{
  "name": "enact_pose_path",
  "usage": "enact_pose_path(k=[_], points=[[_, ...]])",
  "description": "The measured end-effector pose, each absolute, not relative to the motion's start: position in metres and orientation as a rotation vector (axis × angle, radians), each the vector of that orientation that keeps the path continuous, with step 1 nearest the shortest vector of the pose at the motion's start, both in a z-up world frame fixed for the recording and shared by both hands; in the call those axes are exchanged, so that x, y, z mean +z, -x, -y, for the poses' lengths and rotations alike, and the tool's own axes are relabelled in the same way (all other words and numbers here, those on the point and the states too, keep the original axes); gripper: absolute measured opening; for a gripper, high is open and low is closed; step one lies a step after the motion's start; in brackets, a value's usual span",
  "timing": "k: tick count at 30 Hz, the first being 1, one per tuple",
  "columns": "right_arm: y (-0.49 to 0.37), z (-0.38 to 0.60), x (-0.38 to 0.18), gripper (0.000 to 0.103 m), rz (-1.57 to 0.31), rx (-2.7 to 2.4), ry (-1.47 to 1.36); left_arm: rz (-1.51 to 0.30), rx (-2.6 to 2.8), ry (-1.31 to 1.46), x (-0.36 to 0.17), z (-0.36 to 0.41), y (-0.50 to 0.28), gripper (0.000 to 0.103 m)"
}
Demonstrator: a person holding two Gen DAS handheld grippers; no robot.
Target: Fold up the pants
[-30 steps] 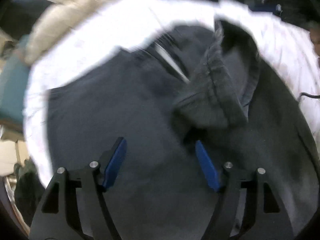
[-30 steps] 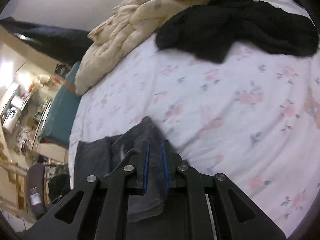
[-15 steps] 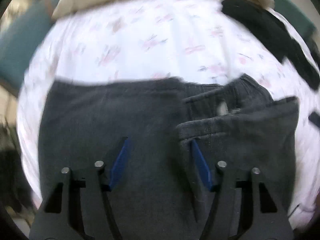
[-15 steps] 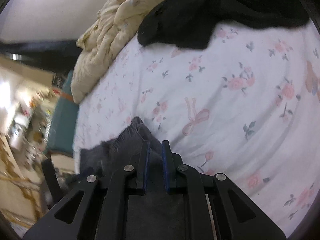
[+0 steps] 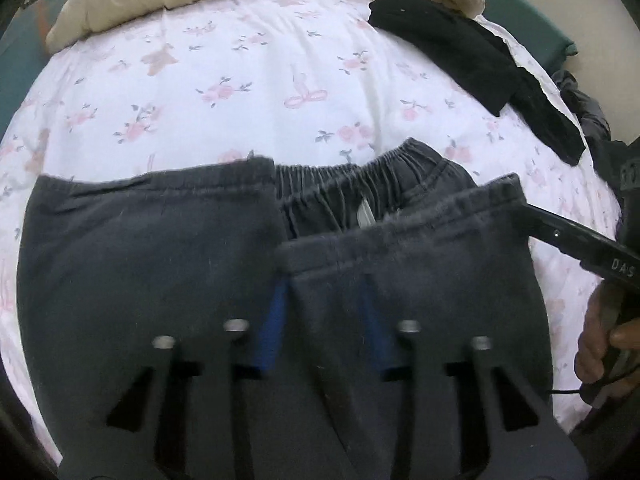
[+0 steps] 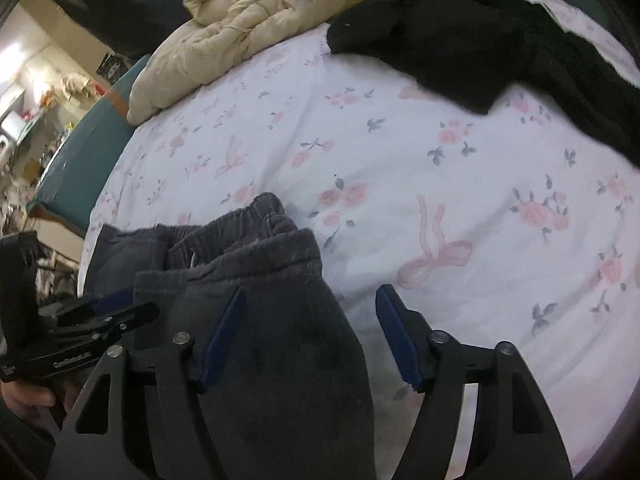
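Dark grey pants (image 5: 140, 260) lie on the floral bed sheet (image 5: 260, 80), legs folded up over the elastic waistband (image 5: 380, 172). My left gripper (image 5: 326, 320) points down at the folded leg's hem; its jaws are closing, with cloth bunched between the blue pads. In the right wrist view this left gripper (image 6: 116, 312) looks pinched on the pants' edge. My right gripper (image 6: 310, 320) is opening; the pants (image 6: 280, 340) lie loose between its pads, beside the left one and untouched by the right. Its finger (image 5: 580, 240) shows at the right of the left wrist view.
A cream duvet (image 6: 260, 20) is heaped at the far side of the bed. A black garment (image 6: 460, 40) lies on the sheet at the far right. A teal bed edge (image 6: 80, 160) runs along the left, with a cluttered room beyond. A hand (image 5: 600, 344) holds the right tool.
My right gripper has let go of the pants' hem and spread its jaws. My left gripper's jaws have narrowed onto the folded leg, and its view has swung over the waistband.
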State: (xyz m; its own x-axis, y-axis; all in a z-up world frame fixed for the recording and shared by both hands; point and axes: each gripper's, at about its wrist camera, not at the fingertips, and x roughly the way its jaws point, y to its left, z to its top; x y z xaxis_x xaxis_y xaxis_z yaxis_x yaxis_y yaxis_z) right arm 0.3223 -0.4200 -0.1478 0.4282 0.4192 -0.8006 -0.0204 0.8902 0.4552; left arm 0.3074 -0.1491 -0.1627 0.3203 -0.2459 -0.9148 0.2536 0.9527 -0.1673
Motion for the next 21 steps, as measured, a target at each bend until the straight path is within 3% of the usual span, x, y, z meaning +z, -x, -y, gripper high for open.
enact_pose_path(k=[1, 3, 5, 14, 21], points=[[-0.325, 0.421, -0.147, 0.044, -1.097, 0.287, -0.419, -1.199, -0.329, -0.004, -0.164, 0.149, -0.311, 0.004], [-0.329, 0.420, -0.145, 0.015, -1.090, 0.298, -0.401, -1.206, -0.337, 0.043, -0.164, 0.142, -0.315, 0.004], [-0.328, 0.419, -0.140, 0.007, -1.062, 0.347, -0.395, -1.193, -0.342, 0.084, -0.156, 0.136, -0.311, 0.003], [-0.342, 0.408, -0.083, 0.005, -0.884, 0.405, -0.379, -1.053, -0.317, 0.162, -0.109, 0.120, -0.317, 0.003], [-0.394, 0.399, -0.136, 0.005, -1.019, 0.314, -0.416, -1.100, -0.239, 0.082, -0.151, 0.125, -0.369, 0.004]])
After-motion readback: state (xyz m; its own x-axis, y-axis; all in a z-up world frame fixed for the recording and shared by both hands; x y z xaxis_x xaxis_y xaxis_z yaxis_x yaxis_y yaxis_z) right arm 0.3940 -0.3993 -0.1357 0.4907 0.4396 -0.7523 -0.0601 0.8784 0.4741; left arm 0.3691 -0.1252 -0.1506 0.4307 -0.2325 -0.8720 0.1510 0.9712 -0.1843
